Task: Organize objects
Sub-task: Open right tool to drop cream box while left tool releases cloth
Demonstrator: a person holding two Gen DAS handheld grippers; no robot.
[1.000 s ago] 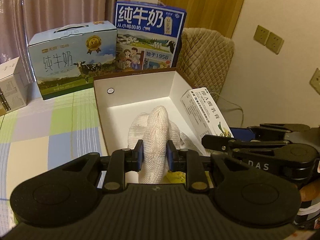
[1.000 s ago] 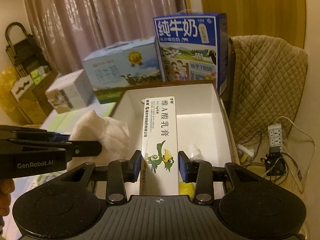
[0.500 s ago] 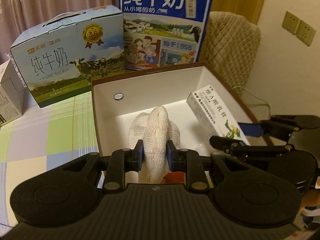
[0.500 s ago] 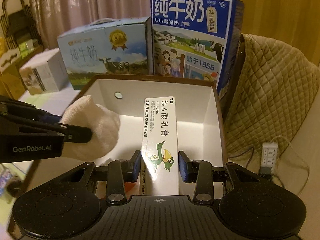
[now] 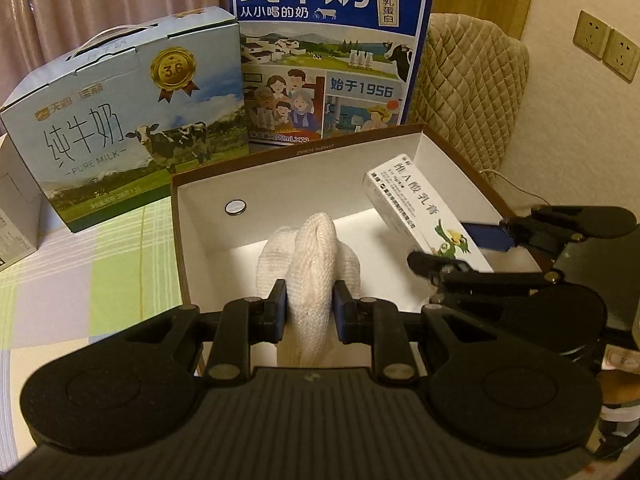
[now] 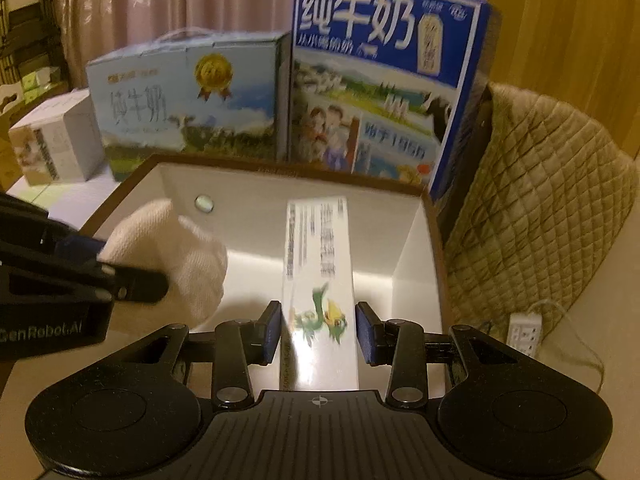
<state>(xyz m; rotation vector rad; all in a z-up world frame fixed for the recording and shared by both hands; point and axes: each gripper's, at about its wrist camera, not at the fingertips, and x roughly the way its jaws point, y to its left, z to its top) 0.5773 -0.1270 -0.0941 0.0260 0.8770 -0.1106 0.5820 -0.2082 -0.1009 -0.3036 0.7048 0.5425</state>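
An open box [image 5: 280, 184] with a brown rim and white inside lies on the table in front of both grippers. My left gripper [image 5: 310, 308] is shut on a white knitted cloth [image 5: 312, 256], which hangs over the box's near left part. My right gripper [image 6: 318, 332] is shut on a long white ointment carton [image 6: 320, 264] with a green bird print. The carton points into the box's right half, tilted. In the left wrist view, the right gripper [image 5: 460, 248] and ointment carton [image 5: 416, 208] are at the right. The right wrist view shows the left gripper [image 6: 116, 264] and cloth [image 6: 176, 248] at the left.
Two milk cartons stand just behind the box, a pale blue one [image 5: 120, 120] and a tall dark blue one [image 5: 328, 40]. A small white box [image 6: 56, 144] sits far left on the checked tablecloth [image 5: 100, 272]. A quilted chair cover [image 6: 540, 208] and a power strip [image 6: 524, 332] lie to the right.
Both grippers have moved forward toward the milk cartons and lower over the box, each keeping its hold. The ointment carton's tip now reaches deeper into the box.
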